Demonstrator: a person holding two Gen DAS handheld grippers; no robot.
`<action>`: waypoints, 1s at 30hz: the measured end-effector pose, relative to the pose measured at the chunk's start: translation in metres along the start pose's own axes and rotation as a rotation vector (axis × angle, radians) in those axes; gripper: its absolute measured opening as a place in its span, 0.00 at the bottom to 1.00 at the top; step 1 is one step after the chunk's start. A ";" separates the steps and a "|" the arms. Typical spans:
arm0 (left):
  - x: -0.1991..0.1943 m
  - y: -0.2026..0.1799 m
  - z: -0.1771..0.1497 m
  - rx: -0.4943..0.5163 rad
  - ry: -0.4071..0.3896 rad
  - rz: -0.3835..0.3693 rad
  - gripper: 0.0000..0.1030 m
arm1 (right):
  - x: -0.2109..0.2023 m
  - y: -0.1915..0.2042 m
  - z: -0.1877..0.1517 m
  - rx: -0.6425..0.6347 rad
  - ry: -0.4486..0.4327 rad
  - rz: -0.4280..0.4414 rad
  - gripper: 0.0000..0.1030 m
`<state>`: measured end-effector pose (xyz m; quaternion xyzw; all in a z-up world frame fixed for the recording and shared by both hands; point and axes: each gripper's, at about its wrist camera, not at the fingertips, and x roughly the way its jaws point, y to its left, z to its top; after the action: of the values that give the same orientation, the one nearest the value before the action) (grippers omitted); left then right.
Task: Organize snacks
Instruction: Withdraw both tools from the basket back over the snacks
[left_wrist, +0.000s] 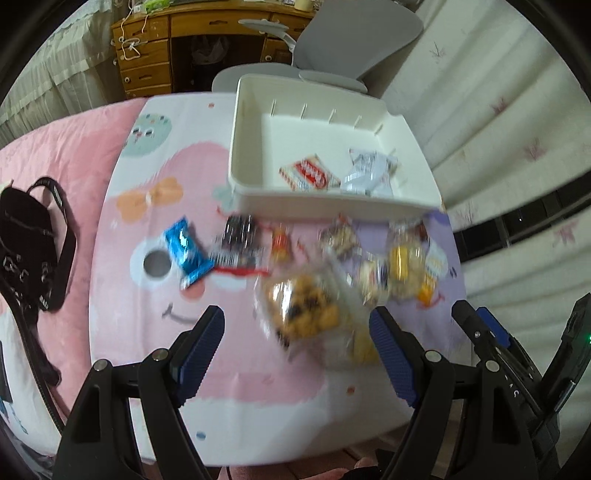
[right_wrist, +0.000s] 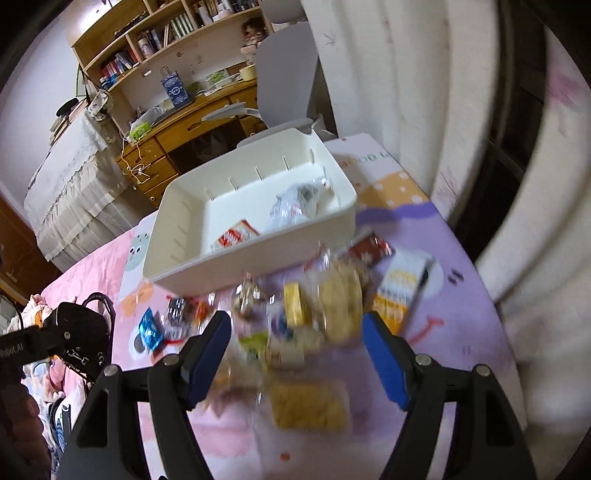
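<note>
Early stage of sorting: we see the white bin (left_wrist: 258, 192) at the far side of the patterned mat (left_wrist: 155, 332), already holding a red-and-white packet (left_wrist: 308, 173) and a silvery wrapper (left_wrist: 369, 171), while most snacks lie loose on the mat in front of its near wall. We judge the step in hand to be the approach for further picks. The left gripper (left_wrist: 297, 343) stands wide with nothing between its blue pads (left_wrist: 201, 350); a clear bag of golden puffs (left_wrist: 303, 310) lies just beyond and between its fingers, apart from both. Further left on the mat lie a blue packet (left_wrist: 186, 251) and a dark packet (left_wrist: 240, 240), well clear of this tool. The right gripper (right_wrist: 295, 350) is likewise wide and empty, hanging over a blurred cluster of snacks: a round pale cookie pack (right_wrist: 341, 299) between its fingertips' line of sight and a yellow block of crackers (right_wrist: 308, 406) nearer the wrist. The next move, we judge, calls for lowering one tool over a single packet, closing gently on the crinkly film, and avoiding neighbours touching it.
</note>
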<state>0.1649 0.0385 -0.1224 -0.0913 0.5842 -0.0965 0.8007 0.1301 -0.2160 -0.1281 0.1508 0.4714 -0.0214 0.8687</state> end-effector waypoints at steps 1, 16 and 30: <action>-0.001 0.002 -0.008 0.004 0.005 -0.001 0.77 | -0.004 0.001 -0.009 0.002 0.005 -0.009 0.71; -0.009 0.013 -0.069 0.025 0.019 -0.025 0.77 | -0.033 0.007 -0.078 -0.072 0.056 -0.088 0.71; 0.021 -0.051 -0.077 0.014 0.069 0.002 0.77 | -0.027 -0.049 -0.076 -0.087 0.107 -0.077 0.71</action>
<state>0.0958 -0.0185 -0.1518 -0.0814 0.6109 -0.1028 0.7808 0.0446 -0.2447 -0.1559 0.0957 0.5232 -0.0261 0.8464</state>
